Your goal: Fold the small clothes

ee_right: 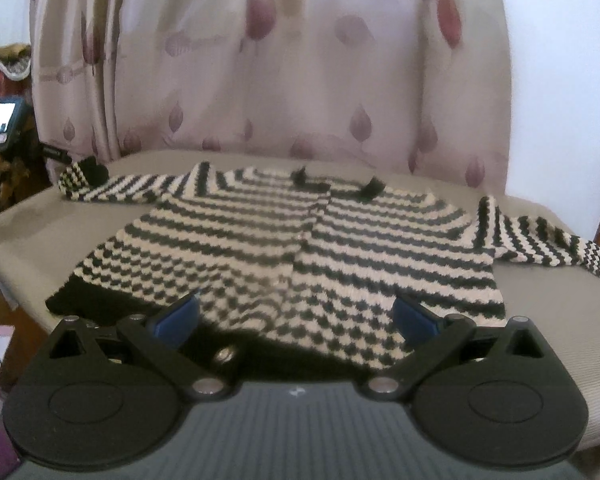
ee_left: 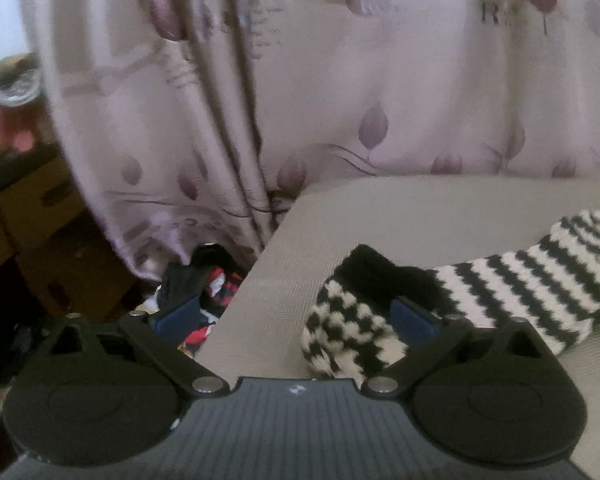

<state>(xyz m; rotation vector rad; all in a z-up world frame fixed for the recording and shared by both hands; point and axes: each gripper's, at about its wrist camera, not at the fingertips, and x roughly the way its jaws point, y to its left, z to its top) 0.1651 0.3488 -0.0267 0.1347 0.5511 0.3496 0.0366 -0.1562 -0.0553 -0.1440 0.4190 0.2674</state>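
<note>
While you hold both tools:
Left gripper: spread beside sleeve cuff.
Right gripper: spread over black-and-white striped knitted cardigan.
Curtain lettering: blurred, "R" only.

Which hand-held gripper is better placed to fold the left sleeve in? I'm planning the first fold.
Left. The left hand-held gripper is open right at the sleeve cuff; the right hand-held gripper sits at the cardigan's bottom hem.

A pale curtain with purple leaf prints is hung behind the beige cushion. Brown boxes are stacked at the far left, below the curtain's edge. A heap of clothes is seen on the floor just beside the cushion's edge.
</note>
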